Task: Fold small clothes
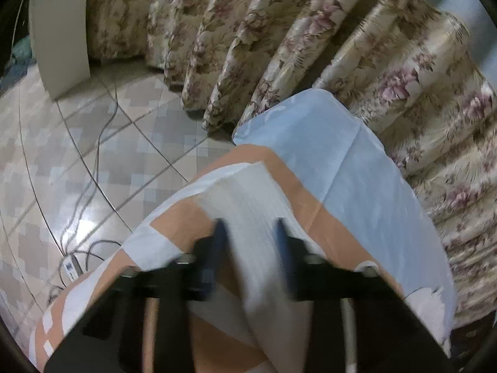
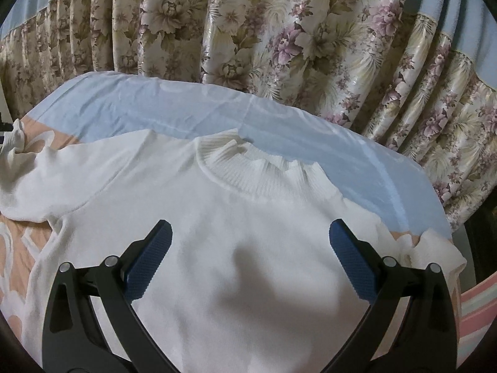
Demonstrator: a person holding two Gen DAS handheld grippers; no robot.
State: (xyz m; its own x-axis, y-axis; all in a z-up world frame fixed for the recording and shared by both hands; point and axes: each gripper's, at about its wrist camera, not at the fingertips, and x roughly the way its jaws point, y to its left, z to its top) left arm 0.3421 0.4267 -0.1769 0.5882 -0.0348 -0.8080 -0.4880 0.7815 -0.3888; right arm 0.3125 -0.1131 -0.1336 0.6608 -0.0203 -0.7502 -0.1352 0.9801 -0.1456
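A white knit sweater point(image 2: 248, 199) lies flat, front up, on a blue and peach cloth point(image 2: 124, 102), its ribbed collar point(image 2: 248, 168) towards the curtain. My right gripper point(image 2: 250, 236) hovers open over the chest with nothing between its fingers. The sweater's left sleeve point(image 2: 46, 168) stretches off to the left, and its cuff point(image 2: 15, 138) is bunched up at the picture's edge. In the blurred left wrist view that white sleeve point(image 1: 248, 192) runs between the blue pads of my left gripper point(image 1: 251, 233), which is shut on it. The right sleeve point(image 2: 435, 248) is crumpled near the cloth's right edge.
A flowered curtain point(image 2: 279, 31) hangs just behind the covered surface. Left of the surface the tiled floor point(image 1: 93, 155) holds loose cables point(image 1: 80, 161) and a power strip point(image 1: 70, 269). A pale panel point(image 1: 59, 37) stands at the far left.
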